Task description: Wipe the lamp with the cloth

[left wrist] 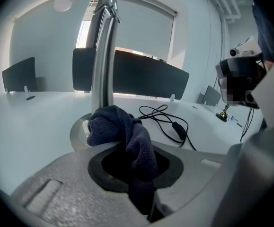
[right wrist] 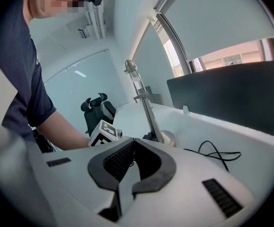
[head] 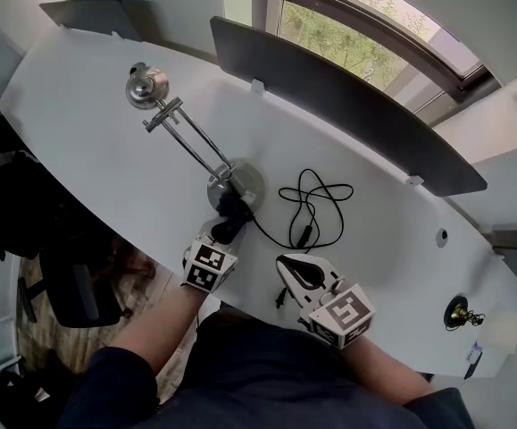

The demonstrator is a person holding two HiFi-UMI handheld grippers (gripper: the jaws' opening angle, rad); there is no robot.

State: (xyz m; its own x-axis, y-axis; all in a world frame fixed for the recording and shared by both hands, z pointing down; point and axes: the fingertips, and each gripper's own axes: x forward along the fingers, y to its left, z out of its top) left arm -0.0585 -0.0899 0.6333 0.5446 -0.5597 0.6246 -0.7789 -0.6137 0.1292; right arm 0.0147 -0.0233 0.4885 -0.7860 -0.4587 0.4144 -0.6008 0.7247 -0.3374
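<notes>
A chrome desk lamp stands on the white table, with its head [head: 146,86] at the far left and its thin arm [head: 191,137] sloping down to a round base [head: 240,183]. My left gripper [head: 225,231] is shut on a dark blue cloth [head: 232,209], whose bunched end rests against the base. In the left gripper view the cloth [left wrist: 129,138] hangs from the jaws, right in front of the lamp stem [left wrist: 102,65]. My right gripper [head: 282,270] is shut and holds nothing, near the table's front edge. The right gripper view shows the lamp [right wrist: 142,100] beyond its jaws.
A black cable [head: 312,206] lies coiled just right of the lamp base. A dark divider panel [head: 347,105] runs along the table's far edge. A small brass object [head: 460,313] sits at the far right. A black office chair [head: 70,284] stands by the table's left side.
</notes>
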